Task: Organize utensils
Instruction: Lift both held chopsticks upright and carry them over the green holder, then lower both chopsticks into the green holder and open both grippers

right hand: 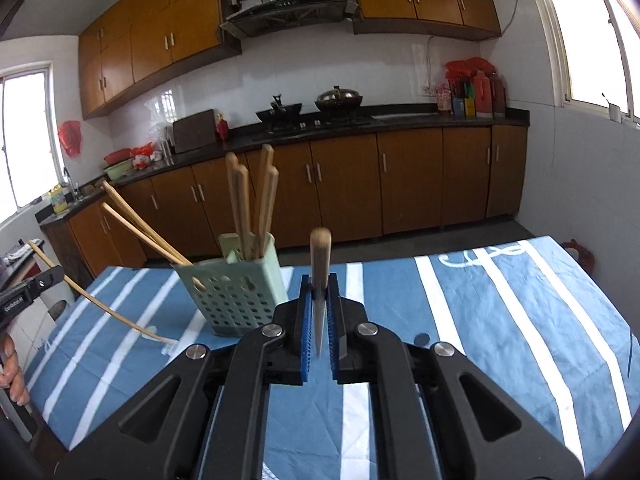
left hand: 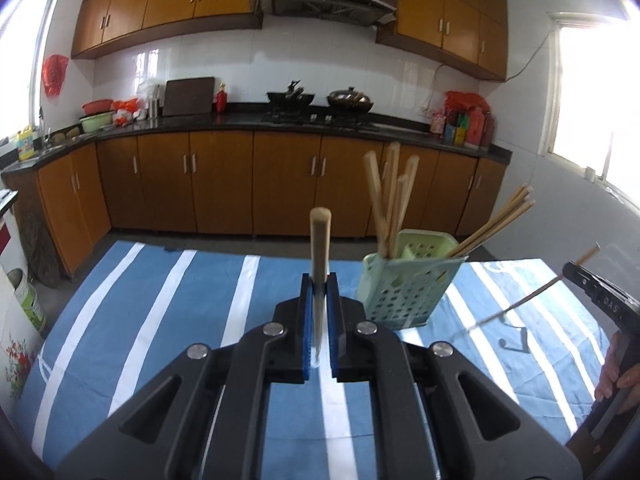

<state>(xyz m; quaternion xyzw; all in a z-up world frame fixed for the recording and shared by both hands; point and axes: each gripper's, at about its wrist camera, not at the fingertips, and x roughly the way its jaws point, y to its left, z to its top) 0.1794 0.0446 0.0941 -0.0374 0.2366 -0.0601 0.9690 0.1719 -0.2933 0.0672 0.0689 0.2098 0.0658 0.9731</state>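
Observation:
My left gripper (left hand: 319, 280) is shut on a wooden-handled utensil (left hand: 320, 236) that stands upright between its blue pads, above the striped blue tablecloth (left hand: 160, 300). Just right of it stands a pale green perforated holder (left hand: 404, 292) with several wooden-handled utensils and chopsticks (left hand: 390, 196) in it. In the right wrist view my right gripper (right hand: 320, 280) is shut on a similar wooden-handled utensil (right hand: 320, 252), with the holder (right hand: 236, 296) to its left. Each gripper shows in the other's view, the right gripper (left hand: 570, 271) and the left gripper (right hand: 54, 276), with its slim utensil slanting down towards the cloth.
The table's far edge drops to a grey floor before brown kitchen cabinets (left hand: 220, 184) and a dark counter with pans (right hand: 312, 108). A person's hand (left hand: 618, 376) grips the right tool's handle. A bucket (left hand: 28, 300) stands off the table's left side.

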